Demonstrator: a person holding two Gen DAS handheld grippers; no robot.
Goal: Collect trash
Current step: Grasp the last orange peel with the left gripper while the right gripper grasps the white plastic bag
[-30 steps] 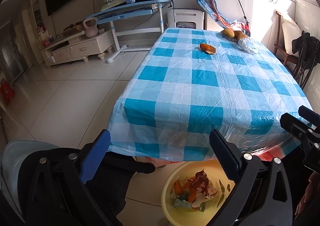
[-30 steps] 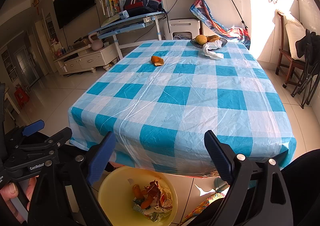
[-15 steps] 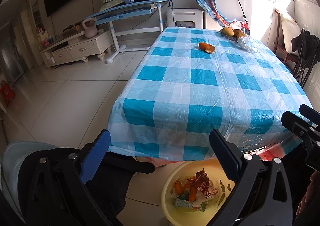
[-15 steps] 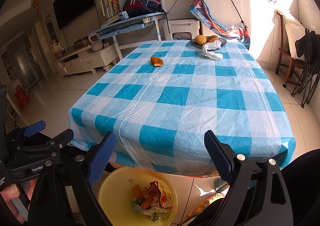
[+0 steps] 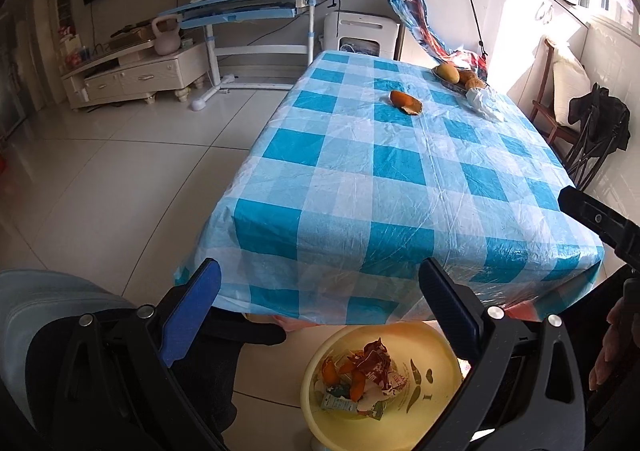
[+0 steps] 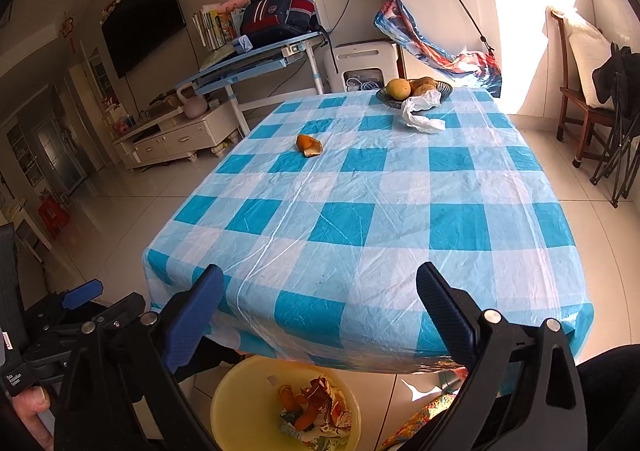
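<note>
An orange peel (image 5: pixel 406 102) (image 6: pixel 309 145) lies on the far half of the blue-checked table (image 5: pixel 360 191). A crumpled white wrapper (image 5: pixel 482 101) (image 6: pixel 422 113) rests against the fruit bowl (image 6: pixel 414 88). On the floor under the table's near edge stands a yellow basin (image 5: pixel 432 335) (image 6: pixel 232 403) holding peels and torn wrappers. My left gripper (image 5: pixel 318 271) hovers open above the basin with nothing in it. My right gripper (image 6: pixel 319 271) is beside it at the table's edge; its jaws are opening and nothing is between them.
A wooden chair (image 6: pixel 576 91) and a folded black chair (image 6: pixel 616 139) stand right of the table. A blue desk (image 6: pixel 256 63) with a backpack and a low white cabinet (image 6: pixel 180 135) sit at the far left across bare tiled floor. A grey seat (image 5: pixel 52 299) is near left.
In the right wrist view the table and peel have slid slightly down the frame, as the right gripper lifted a little. The left wrist view is nearly the same.
</note>
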